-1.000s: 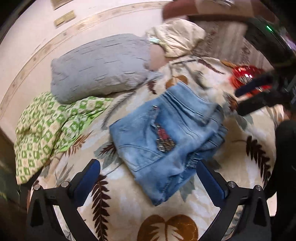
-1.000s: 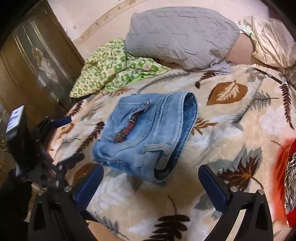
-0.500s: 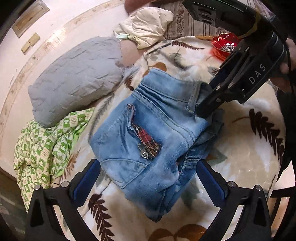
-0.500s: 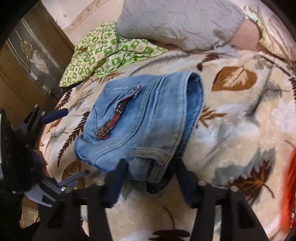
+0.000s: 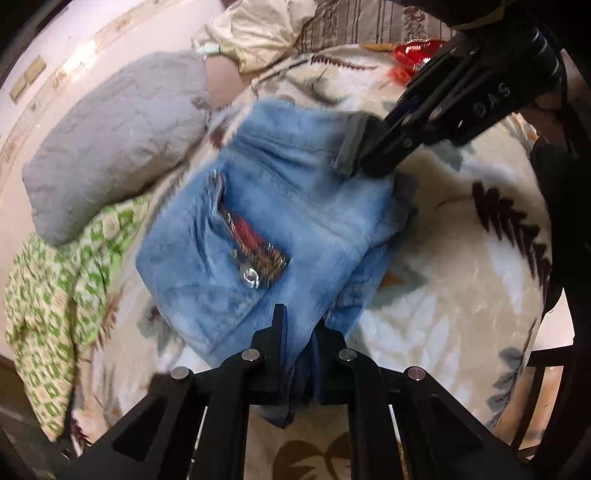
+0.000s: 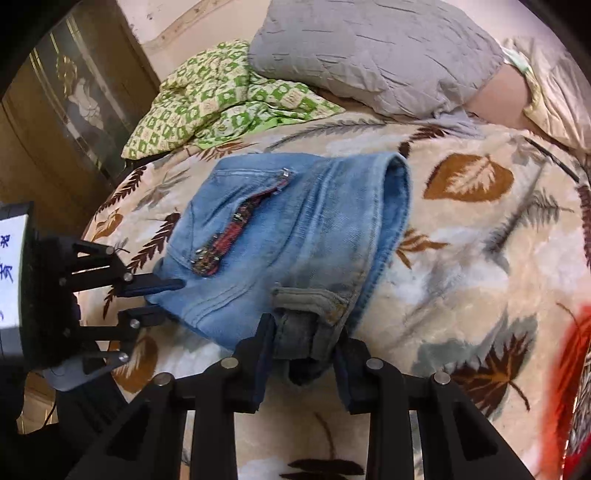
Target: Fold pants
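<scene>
Folded light-blue jeans [image 5: 295, 199] [image 6: 306, 229], with a red beaded strip on the pocket, lie on a leaf-print blanket [image 5: 461, 280] [image 6: 461, 236]. In the left wrist view my left gripper [image 5: 299, 343] has its jaws closing on the near edge of the denim, with cloth pinched between the fingers. It also shows in the right wrist view as the left gripper [image 6: 166, 301], clamping the jeans' left corner. My right gripper [image 6: 304, 347] is closing on the bunched waistband with its belt loop. The right gripper [image 5: 373, 162] bites the jeans' far right corner in the left wrist view.
A grey quilted pillow [image 6: 376, 51] and a green patterned cloth [image 6: 221, 99] lie behind the jeans. A cream pillow [image 5: 258, 33] sits further back. A red shiny object [image 5: 413, 51] lies at the blanket's right side. A dark wooden cabinet [image 6: 66, 122] stands at left.
Both grippers came down onto the jeans. Their jaws went from wide open to closed on the denim, the left on one corner and the right on the waistband.
</scene>
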Action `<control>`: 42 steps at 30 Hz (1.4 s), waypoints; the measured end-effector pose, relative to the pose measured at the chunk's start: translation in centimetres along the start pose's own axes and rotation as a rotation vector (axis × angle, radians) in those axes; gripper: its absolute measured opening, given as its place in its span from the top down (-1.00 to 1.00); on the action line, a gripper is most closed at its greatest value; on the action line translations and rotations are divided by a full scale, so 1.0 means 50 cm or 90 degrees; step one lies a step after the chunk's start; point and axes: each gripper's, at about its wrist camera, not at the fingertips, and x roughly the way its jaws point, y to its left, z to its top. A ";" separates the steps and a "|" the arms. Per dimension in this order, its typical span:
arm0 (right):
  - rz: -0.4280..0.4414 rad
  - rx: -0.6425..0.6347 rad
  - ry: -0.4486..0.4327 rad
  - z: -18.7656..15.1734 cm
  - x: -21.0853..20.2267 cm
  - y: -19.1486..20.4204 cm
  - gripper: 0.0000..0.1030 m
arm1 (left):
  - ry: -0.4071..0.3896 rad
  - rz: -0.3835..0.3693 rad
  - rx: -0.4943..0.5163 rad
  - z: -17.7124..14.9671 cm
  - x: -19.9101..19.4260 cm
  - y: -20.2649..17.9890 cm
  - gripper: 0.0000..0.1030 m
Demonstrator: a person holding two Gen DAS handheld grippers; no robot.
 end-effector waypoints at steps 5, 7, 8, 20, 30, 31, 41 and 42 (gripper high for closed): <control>0.018 0.033 0.004 -0.023 0.030 -0.022 0.39 | 0.002 -0.018 -0.029 -0.002 0.013 0.013 0.78; 0.020 0.038 0.004 -0.021 0.029 -0.024 0.39 | 0.004 -0.018 -0.024 0.000 0.015 0.013 0.76; 0.019 0.038 0.004 -0.020 0.029 -0.024 0.39 | 0.004 -0.017 -0.027 0.000 0.015 0.013 0.74; -0.011 0.055 -0.057 0.018 -0.083 -0.039 -0.51 | -0.065 0.029 -0.208 -0.016 -0.096 0.136 -0.95; 0.033 0.167 -0.049 0.156 -0.033 -0.098 -0.51 | -0.032 -0.062 -0.565 0.005 0.010 0.375 -0.95; 0.037 0.171 -0.045 0.169 -0.022 -0.097 -0.51 | -0.022 -0.076 -0.582 0.013 0.032 0.388 -0.95; 0.015 0.149 0.028 0.223 0.094 -0.078 0.28 | 0.040 -0.157 -0.650 0.030 0.175 0.418 -0.95; 0.016 0.143 0.032 0.222 0.101 -0.075 0.35 | 0.038 -0.160 -0.648 0.032 0.175 0.417 -0.95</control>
